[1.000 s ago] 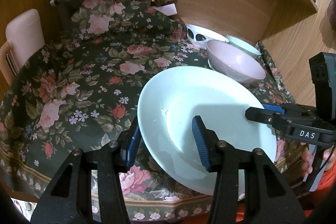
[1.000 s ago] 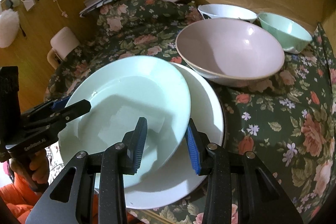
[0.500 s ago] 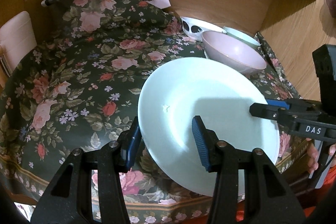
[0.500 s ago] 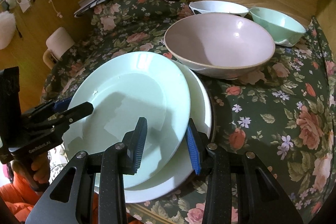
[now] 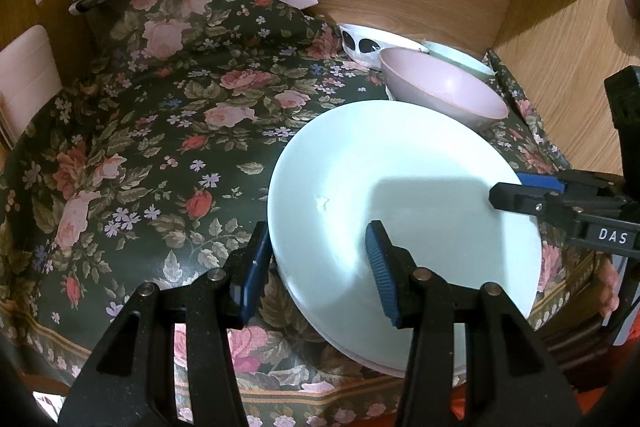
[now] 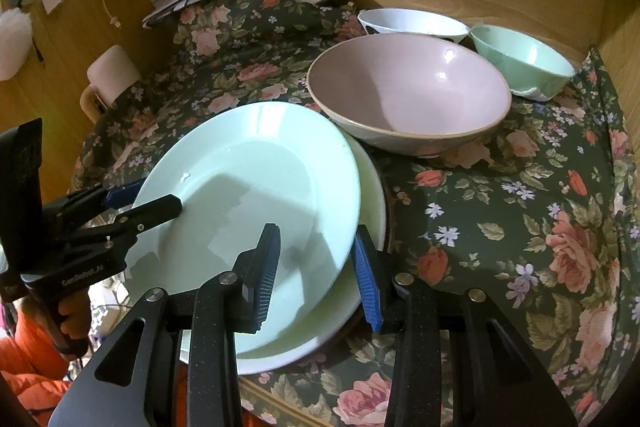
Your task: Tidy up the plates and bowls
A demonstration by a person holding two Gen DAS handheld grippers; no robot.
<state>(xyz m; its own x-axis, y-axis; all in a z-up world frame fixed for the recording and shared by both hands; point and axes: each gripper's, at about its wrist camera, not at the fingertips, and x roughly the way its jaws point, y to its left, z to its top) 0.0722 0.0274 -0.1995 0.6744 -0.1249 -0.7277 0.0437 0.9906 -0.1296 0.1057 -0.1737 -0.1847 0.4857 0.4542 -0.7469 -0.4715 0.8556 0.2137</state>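
Lower than a second ago, the pale green plate (image 6: 256, 187) now sits almost flat on the white plate (image 6: 362, 307) beneath it, where before its far rim was tipped up toward the pink bowl (image 6: 408, 95). Both grippers have kept their hold and barely shifted.

Both hands point their tools steeply downward at the green plate. The left gripper (image 5: 316, 267) straddles the plate's near-left rim, one blue pad under the edge and one on top, pinching it. The right gripper (image 6: 316, 267) pinches the opposite rim in the same way, its tongs drawn closer together than the left's.

Relative to the pink bowl, the stacked plates lie just in front, the green plate's far rim almost touching the bowl's wall. Behind the bowl stand a white bowl with dark spots (image 5: 368, 41) and a mint bowl (image 6: 524, 63), side by side on the floral cloth (image 5: 160, 147).

Only the right wrist view shows how far the white plate juts out past the green one, plus a cream mug (image 6: 108, 79) well left of the pink bowl. The left wrist view shows only a sliver of white plate.
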